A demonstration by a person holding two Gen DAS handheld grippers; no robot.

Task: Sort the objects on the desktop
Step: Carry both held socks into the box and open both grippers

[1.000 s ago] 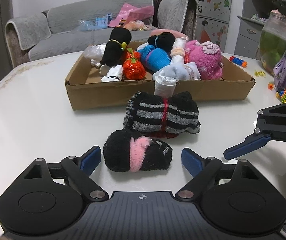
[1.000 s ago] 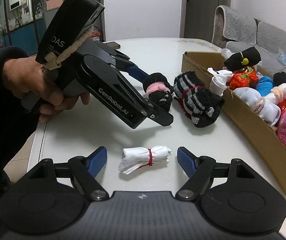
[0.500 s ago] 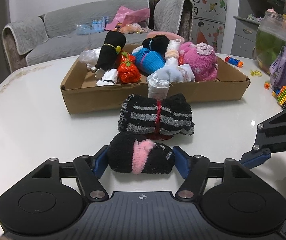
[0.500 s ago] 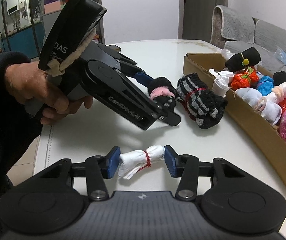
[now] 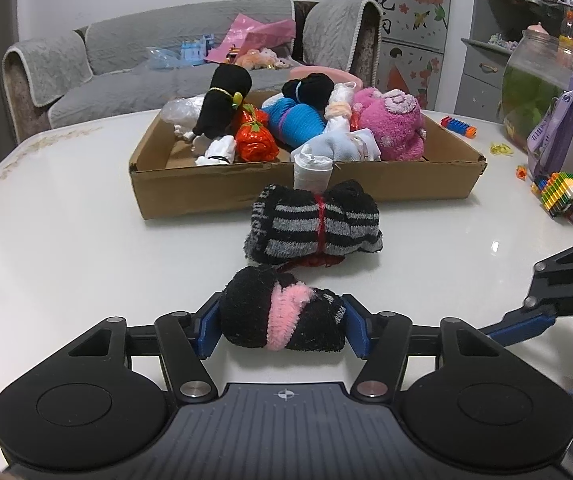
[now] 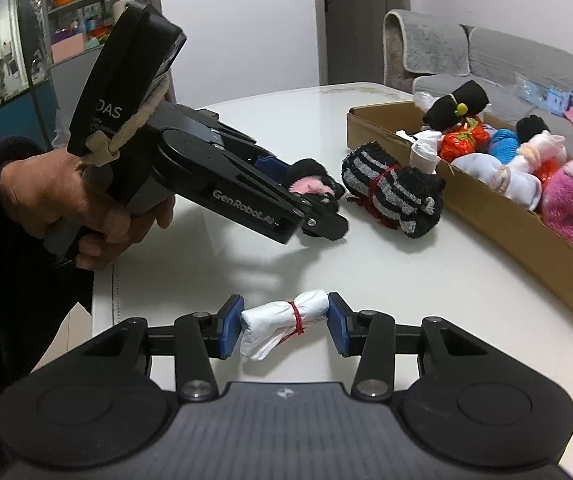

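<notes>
Both grippers have just squeezed in from wide. The left gripper (image 5: 282, 330) is still closing, its blue pads already touching the fuzzy black sock roll with the pink band (image 5: 282, 316), which sits on the white table (image 5: 66, 248) toward its near edge. The right gripper (image 6: 284, 326) pinches the small white sock bundle tied with red (image 6: 282, 322). Next stop is probably the cardboard box (image 5: 214, 190).
</notes>
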